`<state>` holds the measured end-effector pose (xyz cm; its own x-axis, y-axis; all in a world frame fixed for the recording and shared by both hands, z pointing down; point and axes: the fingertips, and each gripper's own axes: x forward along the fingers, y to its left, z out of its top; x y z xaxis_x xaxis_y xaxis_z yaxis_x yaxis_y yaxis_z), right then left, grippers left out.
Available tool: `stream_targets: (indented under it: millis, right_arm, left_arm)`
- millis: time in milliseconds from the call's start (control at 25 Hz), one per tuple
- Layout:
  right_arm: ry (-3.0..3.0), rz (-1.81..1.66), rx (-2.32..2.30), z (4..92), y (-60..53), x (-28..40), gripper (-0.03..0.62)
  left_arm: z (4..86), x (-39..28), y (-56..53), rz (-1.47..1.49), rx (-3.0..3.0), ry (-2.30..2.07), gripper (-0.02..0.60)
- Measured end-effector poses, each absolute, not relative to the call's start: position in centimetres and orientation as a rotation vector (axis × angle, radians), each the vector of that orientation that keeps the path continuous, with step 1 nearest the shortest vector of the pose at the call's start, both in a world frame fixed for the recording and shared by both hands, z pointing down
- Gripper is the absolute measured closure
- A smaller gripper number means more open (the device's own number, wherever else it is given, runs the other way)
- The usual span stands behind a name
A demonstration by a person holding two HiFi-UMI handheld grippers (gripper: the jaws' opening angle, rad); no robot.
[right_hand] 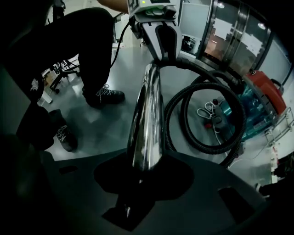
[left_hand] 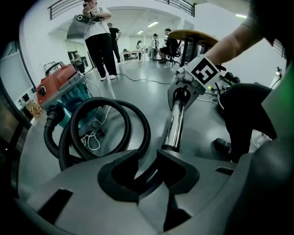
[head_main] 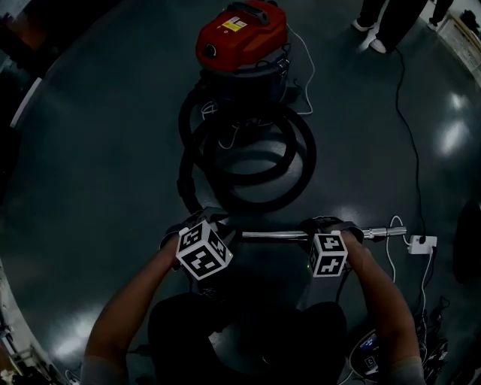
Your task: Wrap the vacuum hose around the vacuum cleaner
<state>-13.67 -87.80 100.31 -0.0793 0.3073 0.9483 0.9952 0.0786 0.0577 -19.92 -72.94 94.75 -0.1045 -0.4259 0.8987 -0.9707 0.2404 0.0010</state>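
Observation:
The red vacuum cleaner stands on the floor ahead, and its black ribbed hose lies in loose loops in front of it. A chrome wand is held level between my two grippers. My left gripper is shut on the black hose handle at the wand's left end. In the left gripper view the left gripper clamps that handle below the wand. My right gripper is shut on the wand further right. The right gripper view shows the right gripper around the tube.
A person's legs stand at the top right. A black cable runs down the floor to a white plug block. A white cord lies inside the hose loops. My shoe is near the wand.

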Motion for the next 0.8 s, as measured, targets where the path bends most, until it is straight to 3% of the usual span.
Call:
stream_targets:
  millis: [400, 800]
  right_arm:
    - [-1.482, -1.068, -1.416, 109.1, -89.3, -16.4, 0.476]
    - [-1.426, -1.016, -1.434, 113.4, -90.6, -16.1, 0.482]
  left_arm:
    - [100.5, -21.0, -74.9, 0.675, 1.417, -1.640, 0.449]
    - [102.1, -19.4, -79.7, 0.813, 1.570, -1.502, 0.449]
